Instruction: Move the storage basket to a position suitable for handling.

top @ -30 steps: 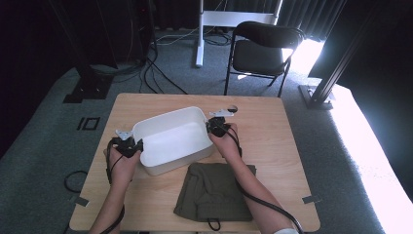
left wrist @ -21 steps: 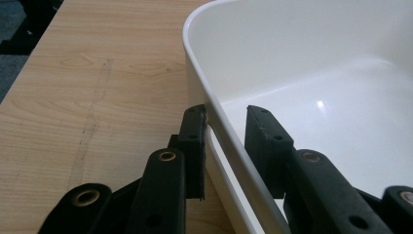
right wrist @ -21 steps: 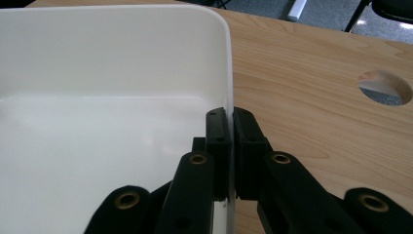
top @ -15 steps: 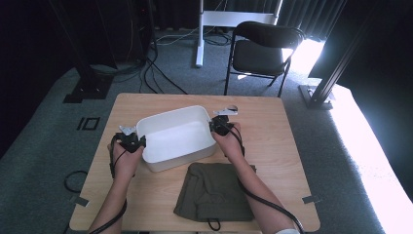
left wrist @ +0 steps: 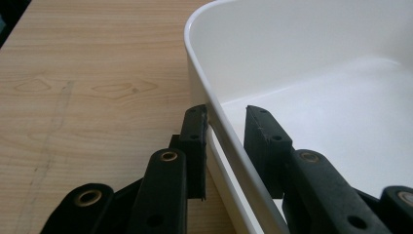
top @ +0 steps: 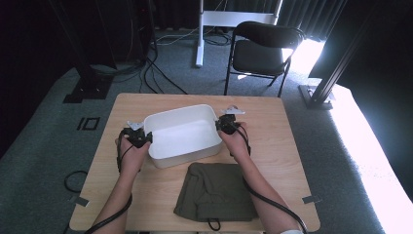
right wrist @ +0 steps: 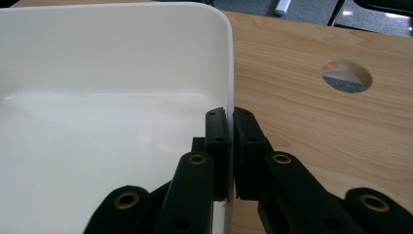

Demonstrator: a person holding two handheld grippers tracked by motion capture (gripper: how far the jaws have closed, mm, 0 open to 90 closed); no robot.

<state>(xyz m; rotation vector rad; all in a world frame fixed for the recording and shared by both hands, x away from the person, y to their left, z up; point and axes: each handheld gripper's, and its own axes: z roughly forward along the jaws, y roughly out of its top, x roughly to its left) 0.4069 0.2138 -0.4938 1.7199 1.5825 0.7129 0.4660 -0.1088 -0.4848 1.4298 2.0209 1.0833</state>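
Tub: a white rectangular plastic tub (top: 181,134) with rounded corners, empty inside, sits on the counter near its middle, set slightly askew.
Right tongs: the right tongs (right wrist: 229,124) are clamped on the tub's right-hand wall, one black jaw inside and one outside, pressed nearly together with the thin rim between them.
Left tongs: the left tongs (left wrist: 225,127) straddle the tub's left-hand wall; the outer jaw touches the wall, while the inner jaw stands off it with a clear gap, so the tongs are parted and not gripping.
Cloth: a dark olive folded fabric piece (top: 215,191) lies just in front of the tub, toward the person.
Counter: a light wooden counter (top: 287,141) with a round cable hole (right wrist: 347,76) beyond the tub's right side.
Chair: a black folding chair (top: 263,46) stands on grey carpet behind the tub, past the counter's far edge.
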